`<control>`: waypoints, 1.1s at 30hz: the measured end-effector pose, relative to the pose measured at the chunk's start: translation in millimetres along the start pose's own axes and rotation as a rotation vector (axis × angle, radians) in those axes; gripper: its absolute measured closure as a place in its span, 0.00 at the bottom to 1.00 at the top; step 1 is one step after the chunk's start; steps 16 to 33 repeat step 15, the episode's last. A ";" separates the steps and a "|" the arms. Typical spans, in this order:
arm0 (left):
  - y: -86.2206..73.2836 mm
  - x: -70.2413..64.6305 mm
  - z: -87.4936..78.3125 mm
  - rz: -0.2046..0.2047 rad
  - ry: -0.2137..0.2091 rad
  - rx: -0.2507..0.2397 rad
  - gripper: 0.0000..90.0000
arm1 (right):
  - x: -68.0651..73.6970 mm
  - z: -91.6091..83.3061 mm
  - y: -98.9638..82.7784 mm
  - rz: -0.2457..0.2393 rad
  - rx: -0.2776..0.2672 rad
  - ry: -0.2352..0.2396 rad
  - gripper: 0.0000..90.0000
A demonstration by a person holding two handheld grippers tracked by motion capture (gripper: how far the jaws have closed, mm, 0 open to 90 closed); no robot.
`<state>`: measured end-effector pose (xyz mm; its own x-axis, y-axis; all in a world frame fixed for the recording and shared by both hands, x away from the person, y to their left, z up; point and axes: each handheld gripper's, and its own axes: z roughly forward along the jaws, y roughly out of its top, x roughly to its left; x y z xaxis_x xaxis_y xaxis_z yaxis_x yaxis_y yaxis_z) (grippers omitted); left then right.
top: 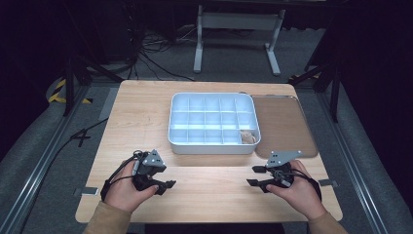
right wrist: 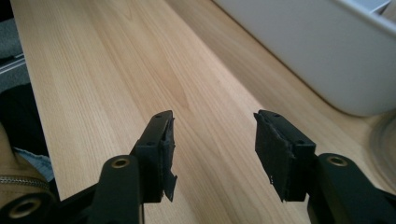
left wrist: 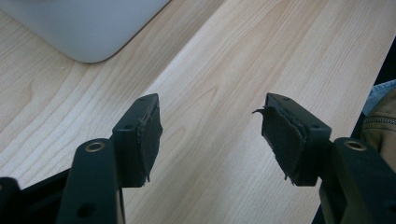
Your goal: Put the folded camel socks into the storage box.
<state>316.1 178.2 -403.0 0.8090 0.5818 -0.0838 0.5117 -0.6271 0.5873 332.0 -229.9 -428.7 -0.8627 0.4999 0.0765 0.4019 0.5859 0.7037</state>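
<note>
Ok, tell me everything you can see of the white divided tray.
The tray is a white, rounded-corner rectangle, plastic by its look, split by thin walls into a grid of small compartments. It sits flat on the wooden table, its right side overlapping a brown lid. One small tan object lies in the near right compartment; the other compartments look empty. Both grippers are nearer the person, apart from it.
</note>
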 end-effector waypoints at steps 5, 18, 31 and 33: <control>-2.0 2.2 3.1 -0.008 -0.003 0.022 0.42 | 2.1 12.6 -8.7 -0.007 0.020 -0.003 0.51; -8.0 7.5 11.9 -0.033 -0.014 0.077 0.38 | 2.9 25.0 -24.0 0.002 -0.015 -0.023 0.50; -8.0 7.5 11.9 -0.033 -0.014 0.077 0.38 | 2.9 25.0 -24.0 0.002 -0.015 -0.023 0.50; -8.0 7.5 11.9 -0.033 -0.014 0.077 0.38 | 2.9 25.0 -24.0 0.002 -0.015 -0.023 0.50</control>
